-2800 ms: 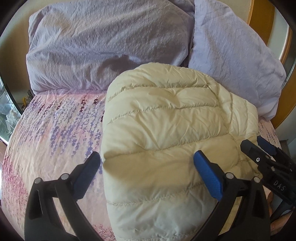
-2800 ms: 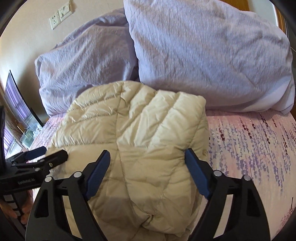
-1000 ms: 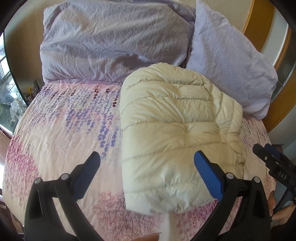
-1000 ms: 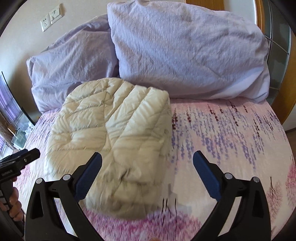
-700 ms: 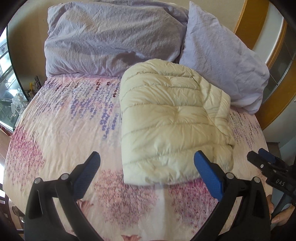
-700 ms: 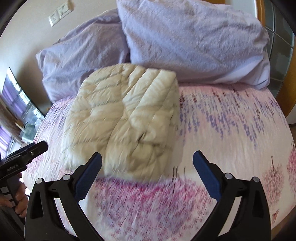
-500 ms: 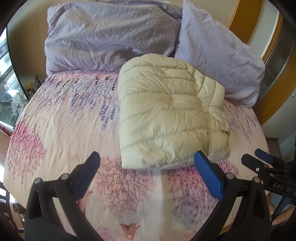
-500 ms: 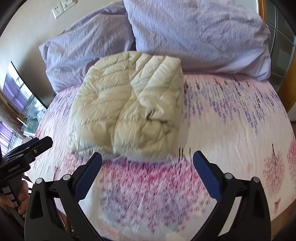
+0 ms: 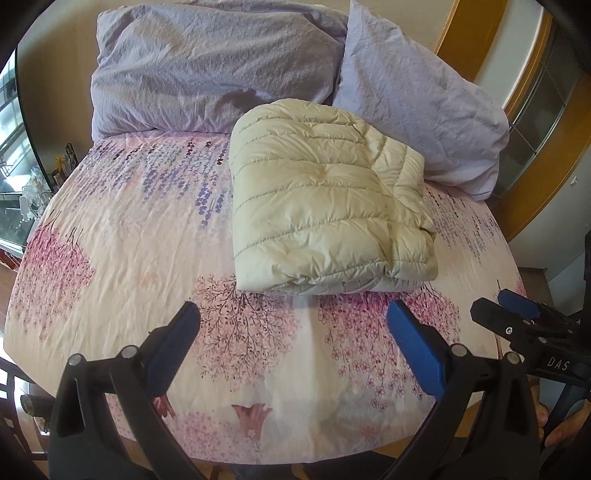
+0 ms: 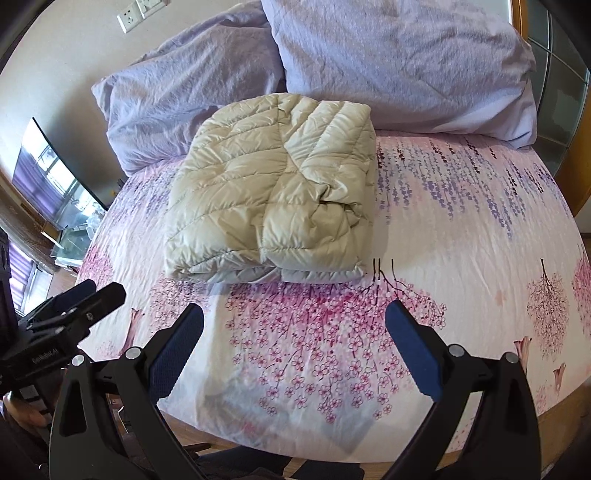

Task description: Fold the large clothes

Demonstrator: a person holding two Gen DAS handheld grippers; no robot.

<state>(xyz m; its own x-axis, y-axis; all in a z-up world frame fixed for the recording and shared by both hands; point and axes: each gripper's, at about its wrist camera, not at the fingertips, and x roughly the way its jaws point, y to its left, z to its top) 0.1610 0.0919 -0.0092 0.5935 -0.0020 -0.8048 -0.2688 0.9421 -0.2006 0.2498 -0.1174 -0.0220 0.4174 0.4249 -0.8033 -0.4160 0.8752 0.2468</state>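
Folded jacket (image 9: pixel 325 206) (image 10: pixel 273 199), cream and quilted, lying on the bed (image 9: pixel 122 236) (image 10: pixel 461 236) as a compact rectangular bundle; stitched channels running across the top layer, layered open edges facing the cameras. Far end of the bundle touching two lilac pillows (image 9: pixel 207 62) (image 10: pixel 399 59) propped at the head of the bed; one pillow behind and to the left, the other (image 9: pixel 421 110) (image 10: pixel 192 96) angled along the far right in the left wrist view. Bedsheet printed with pink blossom trees near the foot and purple hanging flowers toward the pillows; lightly creased.

Left tongs (image 9: pixel 295 343) (image 10: pixel 85 295): spread wide, blue pads (image 9: pixel 177 339) well apart, nothing between them, hovering above the near part of the bed, short of the jacket and apart from it. Right tongs (image 10: pixel 295 339) (image 9: pixel 509 310): likewise spread wide, blue pads (image 10: pixel 410 347) well apart, gripping nothing, over the blossom print, clear of the jacket. Each tool visible in the other's view at the frame edge, near the bed's foot, with part of the holding hand (image 9: pixel 565 424) (image 10: pixel 18 410) showing below.

Background: wall socket plates (image 10: pixel 142 11) on the beige wall above the pillows; a dark screen (image 10: pixel 55 177) and glass stand beyond the bed's left side; wooden frame (image 9: pixel 532 155) with glazed panels at the right.
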